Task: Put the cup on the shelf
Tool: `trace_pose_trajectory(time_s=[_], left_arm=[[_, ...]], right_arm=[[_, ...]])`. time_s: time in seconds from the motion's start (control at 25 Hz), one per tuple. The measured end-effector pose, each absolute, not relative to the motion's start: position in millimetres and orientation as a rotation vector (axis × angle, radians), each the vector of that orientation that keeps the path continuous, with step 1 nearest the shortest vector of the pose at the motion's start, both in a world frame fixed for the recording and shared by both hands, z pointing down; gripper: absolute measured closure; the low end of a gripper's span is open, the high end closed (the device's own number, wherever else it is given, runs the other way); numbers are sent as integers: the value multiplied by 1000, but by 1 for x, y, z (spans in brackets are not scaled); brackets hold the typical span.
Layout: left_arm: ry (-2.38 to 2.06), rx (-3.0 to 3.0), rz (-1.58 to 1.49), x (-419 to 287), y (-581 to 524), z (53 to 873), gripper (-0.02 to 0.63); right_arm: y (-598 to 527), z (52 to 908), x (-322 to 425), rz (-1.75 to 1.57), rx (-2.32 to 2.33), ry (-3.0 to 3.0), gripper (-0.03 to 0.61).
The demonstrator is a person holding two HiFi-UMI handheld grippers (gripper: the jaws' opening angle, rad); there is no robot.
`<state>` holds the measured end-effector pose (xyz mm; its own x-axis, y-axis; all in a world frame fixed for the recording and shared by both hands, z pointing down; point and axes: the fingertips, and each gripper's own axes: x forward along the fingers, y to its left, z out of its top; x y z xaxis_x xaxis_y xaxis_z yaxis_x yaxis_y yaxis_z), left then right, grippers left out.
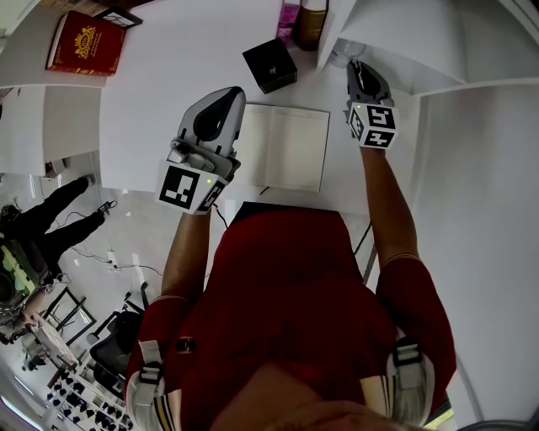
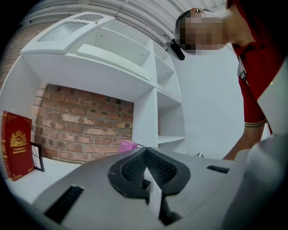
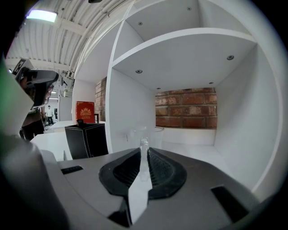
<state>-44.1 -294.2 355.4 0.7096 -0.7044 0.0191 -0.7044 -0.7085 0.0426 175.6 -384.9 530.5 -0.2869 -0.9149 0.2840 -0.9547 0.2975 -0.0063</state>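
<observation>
A clear glass cup [image 3: 146,134] stands in front of my right gripper [image 3: 144,152], just inside the lower compartment of the white shelf [image 3: 198,155]. The jaws are shut on a clear part of the cup, its rim or handle. In the head view the cup [image 1: 340,52] shows at the shelf's [image 1: 396,42] edge, just beyond the right gripper [image 1: 357,69]. My left gripper [image 1: 229,94] hovers over the white table, held level. Its pads meet with nothing between them in the left gripper view [image 2: 146,156].
A black box [image 1: 269,65] sits left of the shelf side, with a brown bottle [image 1: 310,23] and a pink item [image 1: 288,21] behind it. An open white book [image 1: 282,145] lies between the grippers. A red book [image 1: 86,44] leans at the far left.
</observation>
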Motion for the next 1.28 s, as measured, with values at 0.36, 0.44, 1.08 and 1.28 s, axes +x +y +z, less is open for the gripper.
trace_pose_trajectory(time_s=[0.36, 0.44, 1.08, 1.28], left_arm=[[-1168, 2868, 0, -48, -288, 355, 609], [-1152, 2871, -18, -48, -286, 354, 608], [-1067, 2907, -77, -37, -265, 348, 607], [-1041, 2918, -78, -33, -258, 345, 608]], right_arm=[[-380, 542, 175, 293, 1695, -2281, 530], [-379, 541, 175, 298, 1688, -2277, 500], [-324, 480, 170, 226, 1691, -2329, 428], [-295, 438, 154, 180, 1706, -2410, 454]])
